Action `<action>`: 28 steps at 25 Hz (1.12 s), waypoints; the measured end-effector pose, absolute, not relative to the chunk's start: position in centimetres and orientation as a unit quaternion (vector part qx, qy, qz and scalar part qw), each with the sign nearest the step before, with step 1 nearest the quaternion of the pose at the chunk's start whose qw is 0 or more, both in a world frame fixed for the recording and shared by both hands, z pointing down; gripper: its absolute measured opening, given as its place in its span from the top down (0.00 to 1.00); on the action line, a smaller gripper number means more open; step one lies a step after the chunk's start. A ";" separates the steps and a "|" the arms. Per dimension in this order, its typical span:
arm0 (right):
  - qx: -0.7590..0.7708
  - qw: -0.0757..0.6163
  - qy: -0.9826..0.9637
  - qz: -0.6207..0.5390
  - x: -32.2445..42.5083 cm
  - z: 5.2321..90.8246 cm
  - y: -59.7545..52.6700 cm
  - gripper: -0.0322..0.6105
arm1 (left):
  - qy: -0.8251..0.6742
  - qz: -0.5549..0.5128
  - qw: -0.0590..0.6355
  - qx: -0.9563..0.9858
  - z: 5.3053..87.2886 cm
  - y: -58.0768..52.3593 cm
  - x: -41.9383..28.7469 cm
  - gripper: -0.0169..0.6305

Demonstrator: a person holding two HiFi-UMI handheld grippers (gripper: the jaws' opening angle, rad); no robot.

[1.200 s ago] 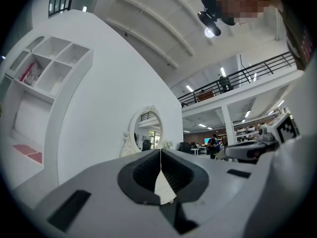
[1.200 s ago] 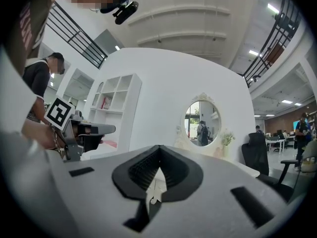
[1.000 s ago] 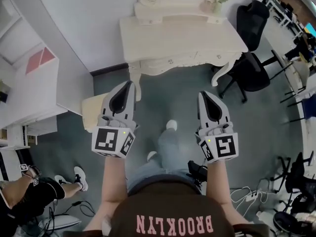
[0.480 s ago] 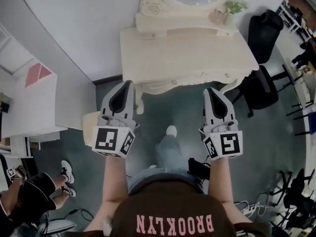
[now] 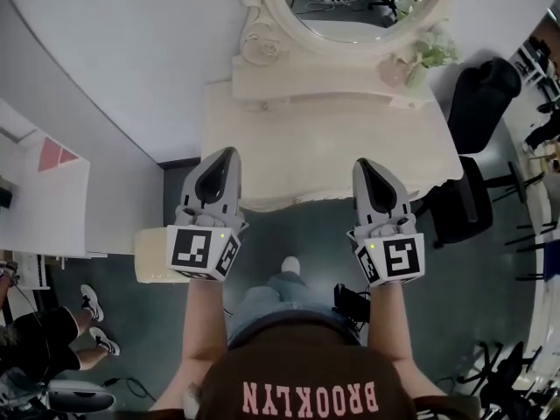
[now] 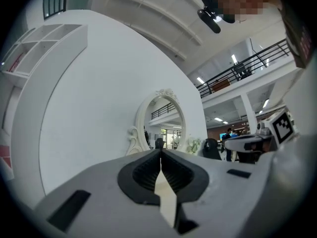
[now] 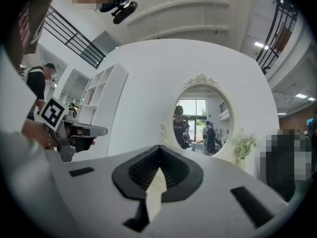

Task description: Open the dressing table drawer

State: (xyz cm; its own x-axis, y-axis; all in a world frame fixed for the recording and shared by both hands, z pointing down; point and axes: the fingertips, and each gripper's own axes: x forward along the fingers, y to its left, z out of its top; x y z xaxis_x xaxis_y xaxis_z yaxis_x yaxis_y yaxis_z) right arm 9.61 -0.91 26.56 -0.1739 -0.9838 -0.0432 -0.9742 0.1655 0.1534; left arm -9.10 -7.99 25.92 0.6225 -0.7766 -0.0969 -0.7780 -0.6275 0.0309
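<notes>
The cream dressing table with its oval mirror stands against the white wall. From the head view its drawer front is hidden under the tabletop's front edge. My left gripper and right gripper are held side by side, pointing at the table, their tips over its front edge in the picture. Both are shut with nothing between the jaws. In the left gripper view the shut left gripper faces the mirror. The right gripper also points at the mirror.
A black office chair stands right of the table, and a potted plant sits on its back shelf. A cream stool and white shelving are at the left. A person's legs show at the lower left.
The dressing table has come nearer and lower in the head view as I walked toward it. Both grippers stay shut and now reach its front edge in the picture.
</notes>
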 end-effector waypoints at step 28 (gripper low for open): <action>0.641 0.074 -0.764 0.016 18.8 34.3 -21.5 0.96 | 0.443 -0.027 -0.087 -0.892 38.2 -28.2 -1.5 0.96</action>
